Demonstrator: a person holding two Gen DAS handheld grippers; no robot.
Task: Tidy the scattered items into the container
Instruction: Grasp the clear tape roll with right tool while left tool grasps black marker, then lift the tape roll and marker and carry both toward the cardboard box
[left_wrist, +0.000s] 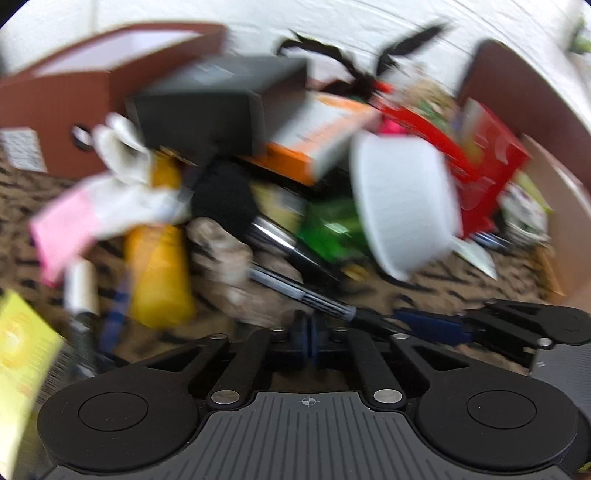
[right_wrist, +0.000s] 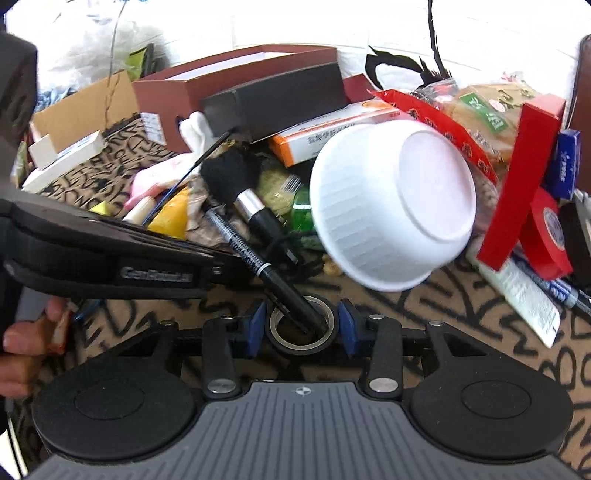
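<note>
My right gripper is shut on a small black tape roll that lies on the patterned mat, one blue pad against each side. A black marker slants down from the pile, its tip inside the roll. My left gripper is shut with nothing seen between its fingers, just short of the marker; the view is blurred. From the right wrist the left gripper's body reaches in from the left. An open brown box stands at the back.
An overturned white bowl leans on a heap of a makeup brush, black box, orange-white carton and red lid. A red tape roll lies right. A hand shows at the left.
</note>
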